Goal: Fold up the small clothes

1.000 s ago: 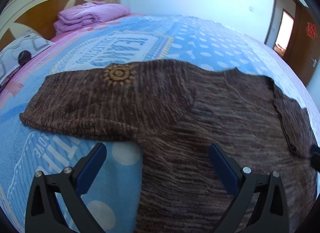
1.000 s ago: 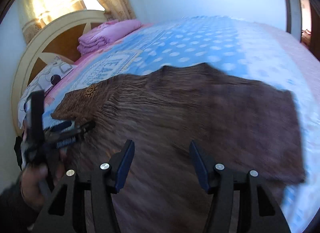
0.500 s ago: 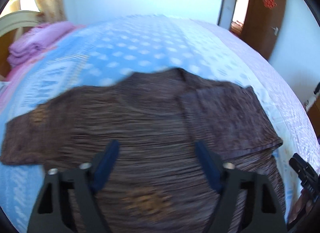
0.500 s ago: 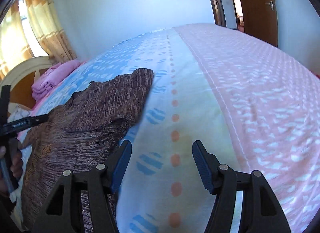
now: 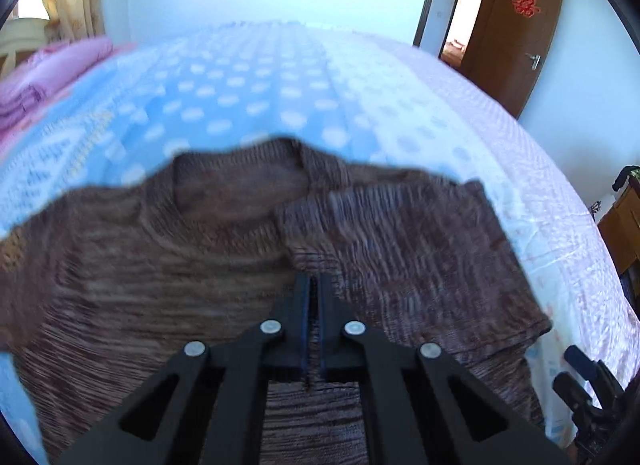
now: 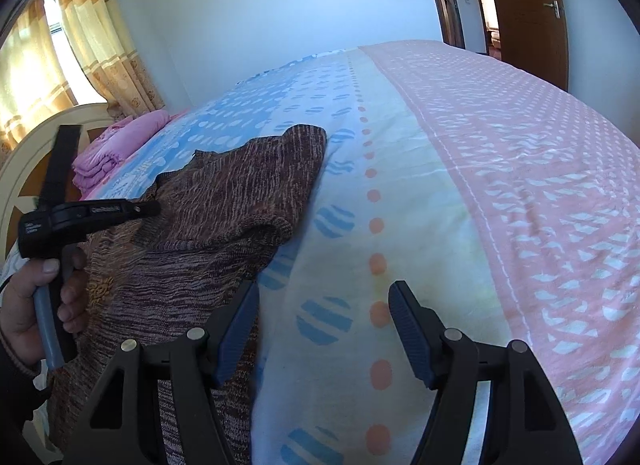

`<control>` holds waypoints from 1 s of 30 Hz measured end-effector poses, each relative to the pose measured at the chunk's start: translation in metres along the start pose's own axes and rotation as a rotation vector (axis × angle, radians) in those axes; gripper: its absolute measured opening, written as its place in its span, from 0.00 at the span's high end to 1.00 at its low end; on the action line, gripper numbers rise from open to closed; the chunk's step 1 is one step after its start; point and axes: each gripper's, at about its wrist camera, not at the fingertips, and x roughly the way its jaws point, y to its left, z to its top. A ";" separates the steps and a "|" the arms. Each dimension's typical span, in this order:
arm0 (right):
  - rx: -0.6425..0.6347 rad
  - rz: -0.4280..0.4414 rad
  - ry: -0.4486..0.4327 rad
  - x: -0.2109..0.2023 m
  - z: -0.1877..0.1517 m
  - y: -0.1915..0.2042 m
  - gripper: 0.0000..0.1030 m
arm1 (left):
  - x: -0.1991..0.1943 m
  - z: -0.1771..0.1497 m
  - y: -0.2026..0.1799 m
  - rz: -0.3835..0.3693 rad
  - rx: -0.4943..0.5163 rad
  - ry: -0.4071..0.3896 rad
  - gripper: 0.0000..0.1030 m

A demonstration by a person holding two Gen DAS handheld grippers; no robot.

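My left tool (image 5: 313,285) sits closed, pads together over the chest of the brown sweater (image 5: 168,265); I cannot tell whether any knit is pinched between them. At one o'clock from it a sleeve (image 5: 400,257) lies folded across the body; the collar (image 5: 240,169) is at twelve. My right tool (image 6: 324,297) stands open, jaws having just widened, with only bedsheet (image 6: 400,185) between them and the sweater's edge beside its left pad at nine o'clock. At ten o'clock, a hand (image 6: 36,297) grips the left tool's handle. Pink bedding (image 6: 120,145) rests at eleven, by the headboard (image 6: 24,161).
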 end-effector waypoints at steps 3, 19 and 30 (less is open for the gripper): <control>0.011 0.001 0.004 0.002 -0.001 -0.003 0.34 | -0.017 0.010 0.009 -0.023 -0.002 -0.039 0.97; -0.014 -0.021 0.020 0.006 -0.002 0.003 0.28 | 0.004 -0.016 0.064 0.095 -0.033 -0.002 0.97; -0.051 -0.055 0.036 0.010 -0.003 0.011 0.24 | 0.030 0.009 0.090 -0.176 -0.219 0.089 0.60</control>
